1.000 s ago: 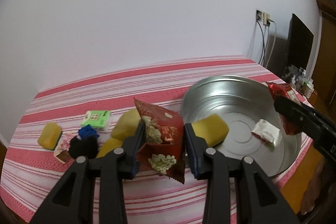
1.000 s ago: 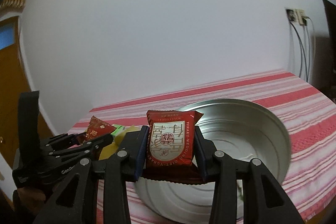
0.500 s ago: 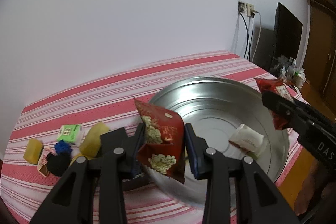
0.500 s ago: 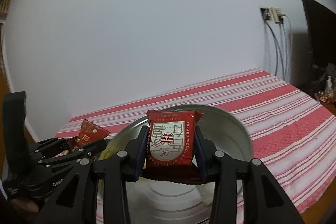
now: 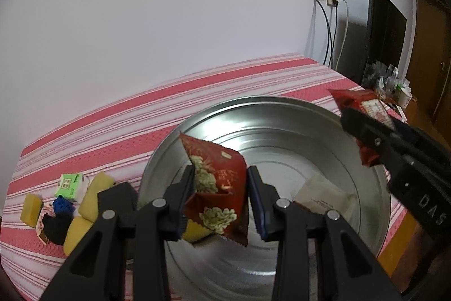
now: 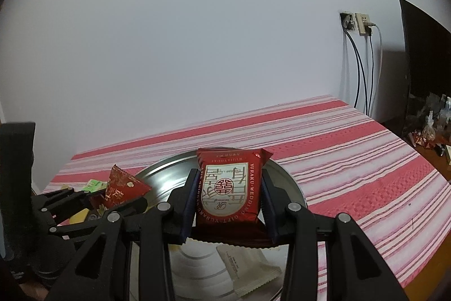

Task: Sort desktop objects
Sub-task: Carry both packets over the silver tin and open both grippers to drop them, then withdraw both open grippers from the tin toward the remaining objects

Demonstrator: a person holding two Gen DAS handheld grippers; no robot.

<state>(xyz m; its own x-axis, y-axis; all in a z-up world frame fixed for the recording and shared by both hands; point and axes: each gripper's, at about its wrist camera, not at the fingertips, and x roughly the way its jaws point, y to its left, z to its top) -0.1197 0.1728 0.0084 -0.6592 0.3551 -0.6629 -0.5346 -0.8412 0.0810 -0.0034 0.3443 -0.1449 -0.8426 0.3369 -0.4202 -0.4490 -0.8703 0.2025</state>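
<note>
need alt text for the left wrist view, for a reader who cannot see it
The left tool grips a red snack packet over a large metal basin on a red striped tablecloth. At right, the right tool holds another red packet; yellow sponges lie at left.

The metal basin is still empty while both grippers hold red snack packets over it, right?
Not empty: the left wrist view shows a white packet already lying in the metal basin. Both the left gripper and right gripper do hold red packets.
</note>
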